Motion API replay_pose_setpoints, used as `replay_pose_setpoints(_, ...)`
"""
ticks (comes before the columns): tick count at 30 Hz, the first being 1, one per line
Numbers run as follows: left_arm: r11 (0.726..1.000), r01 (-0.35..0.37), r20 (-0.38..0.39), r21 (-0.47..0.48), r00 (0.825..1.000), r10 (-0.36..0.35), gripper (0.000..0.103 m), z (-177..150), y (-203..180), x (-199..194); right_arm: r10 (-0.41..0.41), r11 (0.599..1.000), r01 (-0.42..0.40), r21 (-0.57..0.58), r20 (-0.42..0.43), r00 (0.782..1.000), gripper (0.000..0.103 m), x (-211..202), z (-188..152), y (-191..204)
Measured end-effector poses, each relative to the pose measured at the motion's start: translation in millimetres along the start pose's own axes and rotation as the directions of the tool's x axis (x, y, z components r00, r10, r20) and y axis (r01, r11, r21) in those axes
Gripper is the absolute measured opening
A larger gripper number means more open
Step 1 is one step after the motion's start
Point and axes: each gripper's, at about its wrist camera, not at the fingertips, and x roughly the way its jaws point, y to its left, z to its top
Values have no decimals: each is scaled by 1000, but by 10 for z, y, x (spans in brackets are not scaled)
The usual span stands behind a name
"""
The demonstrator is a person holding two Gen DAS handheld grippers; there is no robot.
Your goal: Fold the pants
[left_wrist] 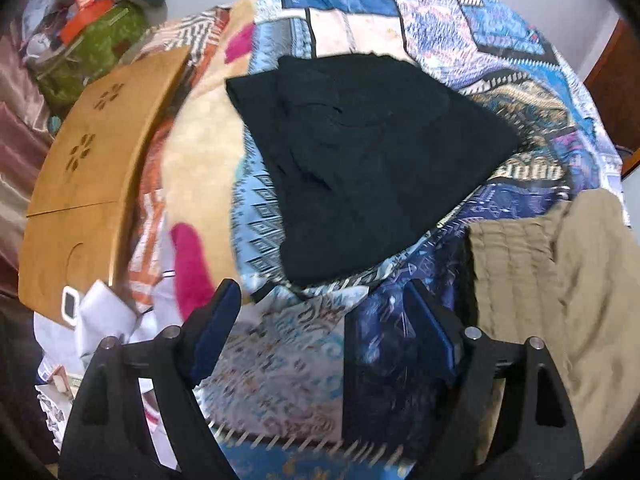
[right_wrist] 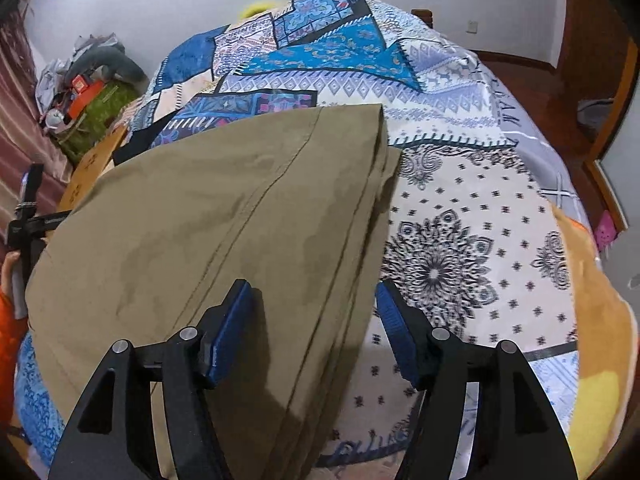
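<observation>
Left fingers: my left gripper (left_wrist: pixel 320 316) stands spread wide with nothing between the blue pads (left_wrist: pixel 218 320), hanging over the patterned bedspread (left_wrist: pixel 280 368).
Right fingers: my right gripper (right_wrist: pixel 316 328) is parted too, not clamped; the edge of the khaki pants (right_wrist: pixel 200 232) runs between the pads (right_wrist: pixel 230 336), but I see no pad pressing on the cloth.
Pants, where: they lie on the bed, already doubled lengthwise into a long flat strip, layered edges stacked along the right side in the right wrist view. In the left wrist view the gathered end sits just right of my left gripper.
Nearby: a black garment (left_wrist: pixel 360 168) lies flat farther up the bedspread, apart from the khaki one. A wooden lap tray (left_wrist: pixel 92 152) rests on the bed at the left edge.
Handling, my guess: light woven cloth, soft and limp, no stiffness to help me; it will sag and slide over itself, and the layers may shear apart if I pinch only the top one.
Where to grab: I would take the stacked edge near one end with each gripper, biting through all layers, then carry that end over toward the other.
Risk: the soft bedspread may get caught in the pinch too.
</observation>
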Motion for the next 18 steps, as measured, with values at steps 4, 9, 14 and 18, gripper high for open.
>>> replay_pose_setpoints(4, 998, 58, 38, -6, 998, -58, 84, -141, 24, -362, 10, 1000, -10, -8, 52, 999, 61, -205, 4, 82)
replay_pose_setpoints(9, 980, 196, 79, -24, 978, -193, 84, -350, -46, -803, 37, 999, -33, -36, 129, 991, 61, -468, 7, 307)
replay_pose_setpoints(14, 956, 293, 107, -18, 951, -289, 85, -610, -180, -1149, 95, 992, -78, -100, 179, 979, 61, -668, -32, 662)
replay_pose_setpoints(18, 943, 333, 89, 22, 939, -333, 85, -816, -314, -1264, 143, 980, -115, -160, 177, 974, 61, -677, -92, 939)
